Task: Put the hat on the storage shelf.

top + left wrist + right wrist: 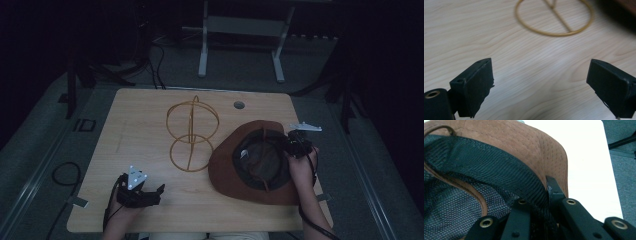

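Note:
A brown wide-brimmed hat [235, 165] lies upside down on the right half of the wooden table [135, 125], its dark mesh lining facing up. My right gripper [295, 145] is shut on the hat's right edge. In the right gripper view its jaws pinch the black mesh band and brown brim [534, 152] together. A gold wire stand [191, 134] made of rings rests left of the hat. My left gripper [150, 194] hovers near the table's front edge, open, with bare wood between its pads [477, 87]. The stand's base ring [554, 17] lies ahead of it.
A small grey grommet [239, 105] sits in the table's far edge. A white desk frame [240, 35] stands on the grey floor behind the table. A black cable [65, 172] loops on the floor at the left.

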`<state>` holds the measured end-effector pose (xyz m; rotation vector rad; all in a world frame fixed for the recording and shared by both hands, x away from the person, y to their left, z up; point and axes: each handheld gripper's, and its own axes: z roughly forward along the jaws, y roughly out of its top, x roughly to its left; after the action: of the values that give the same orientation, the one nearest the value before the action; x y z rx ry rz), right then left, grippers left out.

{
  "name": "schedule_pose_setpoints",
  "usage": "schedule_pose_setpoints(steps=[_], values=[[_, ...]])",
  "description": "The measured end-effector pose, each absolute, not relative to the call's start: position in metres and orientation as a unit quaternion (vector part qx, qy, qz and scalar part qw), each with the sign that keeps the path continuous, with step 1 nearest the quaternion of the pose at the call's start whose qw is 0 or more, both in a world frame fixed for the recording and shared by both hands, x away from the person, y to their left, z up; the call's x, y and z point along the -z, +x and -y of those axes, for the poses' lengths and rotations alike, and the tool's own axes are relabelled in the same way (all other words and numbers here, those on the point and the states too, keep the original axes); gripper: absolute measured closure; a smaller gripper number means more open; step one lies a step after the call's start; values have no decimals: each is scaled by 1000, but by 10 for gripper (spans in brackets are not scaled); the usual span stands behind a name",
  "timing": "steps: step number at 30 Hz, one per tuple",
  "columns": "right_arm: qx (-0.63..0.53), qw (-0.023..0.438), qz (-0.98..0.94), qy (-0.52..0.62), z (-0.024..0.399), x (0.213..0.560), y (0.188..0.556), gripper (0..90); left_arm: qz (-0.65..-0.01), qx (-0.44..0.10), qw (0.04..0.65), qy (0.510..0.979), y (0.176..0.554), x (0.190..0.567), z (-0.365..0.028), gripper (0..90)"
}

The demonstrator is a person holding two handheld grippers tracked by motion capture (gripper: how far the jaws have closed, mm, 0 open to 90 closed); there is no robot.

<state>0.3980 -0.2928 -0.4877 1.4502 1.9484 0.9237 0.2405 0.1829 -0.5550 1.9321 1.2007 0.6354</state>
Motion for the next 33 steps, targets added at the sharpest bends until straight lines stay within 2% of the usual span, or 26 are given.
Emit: schedule_pose_setpoints(steps=[9,21,33], values=[[-346,263,-719,542,300,490,392,839,-426,-224,399,781,250,538,-145,104],[-352,265,-716,542,304,485,385,839,-382,-219,407,801,262,518,-102,129],[-357,266,-715,539,305,480,380,839,-305,-213,411,832,279,486,-36,129]])
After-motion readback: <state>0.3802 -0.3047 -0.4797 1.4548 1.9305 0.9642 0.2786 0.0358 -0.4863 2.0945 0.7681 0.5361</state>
